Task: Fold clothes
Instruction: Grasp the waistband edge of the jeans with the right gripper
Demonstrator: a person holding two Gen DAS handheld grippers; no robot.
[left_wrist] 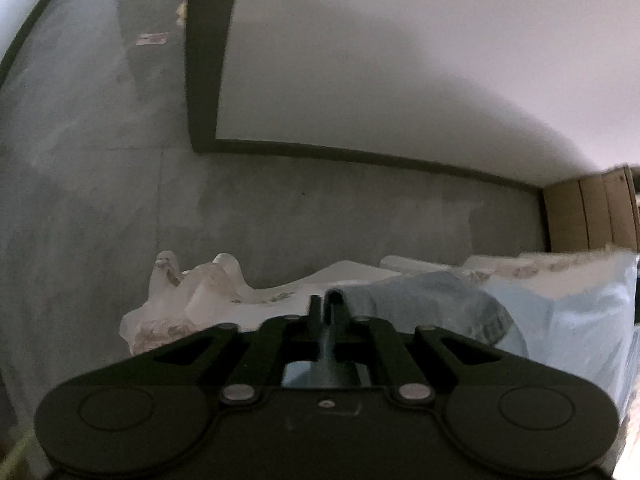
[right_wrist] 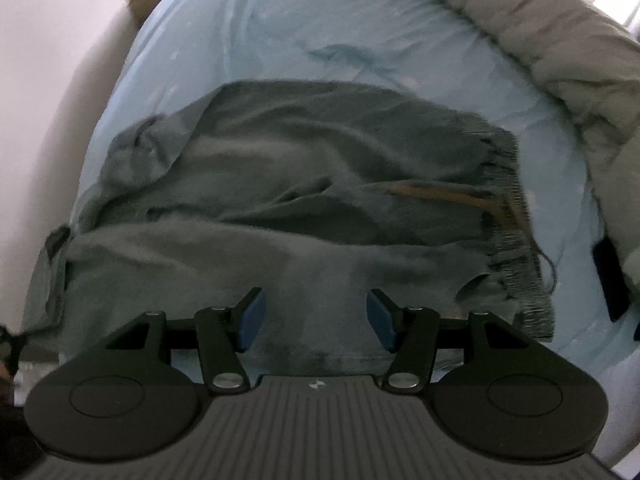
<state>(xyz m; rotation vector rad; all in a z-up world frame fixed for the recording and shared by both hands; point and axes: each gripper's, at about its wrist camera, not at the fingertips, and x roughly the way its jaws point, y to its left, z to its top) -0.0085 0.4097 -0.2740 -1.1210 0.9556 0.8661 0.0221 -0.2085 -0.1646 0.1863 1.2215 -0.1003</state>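
Note:
A grey-blue garment [right_wrist: 304, 184] with a ribbed hem at its right side lies crumpled on a bed with a light blue sheet [right_wrist: 360, 20]. My right gripper [right_wrist: 316, 316] is open just above the garment's near edge, its blue pads [right_wrist: 252, 320] apart and empty. My left gripper [left_wrist: 326, 304] is shut on a fold of the same grey-blue garment [left_wrist: 420, 300], held at the bed's edge and facing the floor and wall.
A grey quilted duvet [right_wrist: 560, 60] is piled at the right of the bed. A dark object [right_wrist: 610, 280] lies on the sheet at right. White plastic bags [left_wrist: 192, 296] sit on the grey floor [left_wrist: 100, 200] beside the bed. A white wall with a dark baseboard [left_wrist: 360, 156] stands beyond, with a wooden panel [left_wrist: 588, 212] at right.

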